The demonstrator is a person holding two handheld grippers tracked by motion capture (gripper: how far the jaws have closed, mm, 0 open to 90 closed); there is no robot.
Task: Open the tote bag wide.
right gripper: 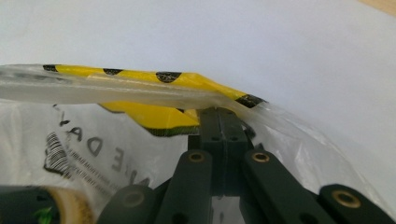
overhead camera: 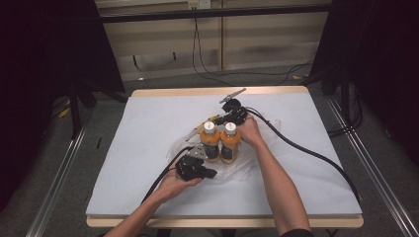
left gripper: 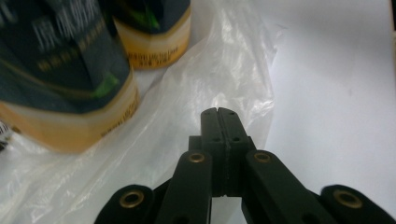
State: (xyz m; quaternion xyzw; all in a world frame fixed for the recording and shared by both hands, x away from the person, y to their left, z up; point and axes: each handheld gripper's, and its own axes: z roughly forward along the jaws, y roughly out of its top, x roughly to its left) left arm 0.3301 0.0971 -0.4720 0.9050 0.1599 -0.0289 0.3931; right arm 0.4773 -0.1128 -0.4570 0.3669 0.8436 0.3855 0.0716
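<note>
Standing upright side by side on the clear plastic bag (overhead camera: pixel 247 170) mid-table are two orange drink bottles (overhead camera: pixel 221 142), white caps up. The left gripper (left gripper: pixel 218 112) rests just beside the bottles, jaws pressed together on a fold of that bag. The right gripper (right gripper: pixel 219 112), behind the bottles, has its jaws clamped on the bag's yellow-and-black-taped rim (right gripper: pixel 154 79).

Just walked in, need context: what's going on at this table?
A person works two handheld grippers around a clear plastic bag on the table. Two orange bottles stand upright, side by side, on the bag. The right gripper is shut on the bag's edge at a yellow-black tape strip. The left gripper is shut, beside the bottles.
</note>
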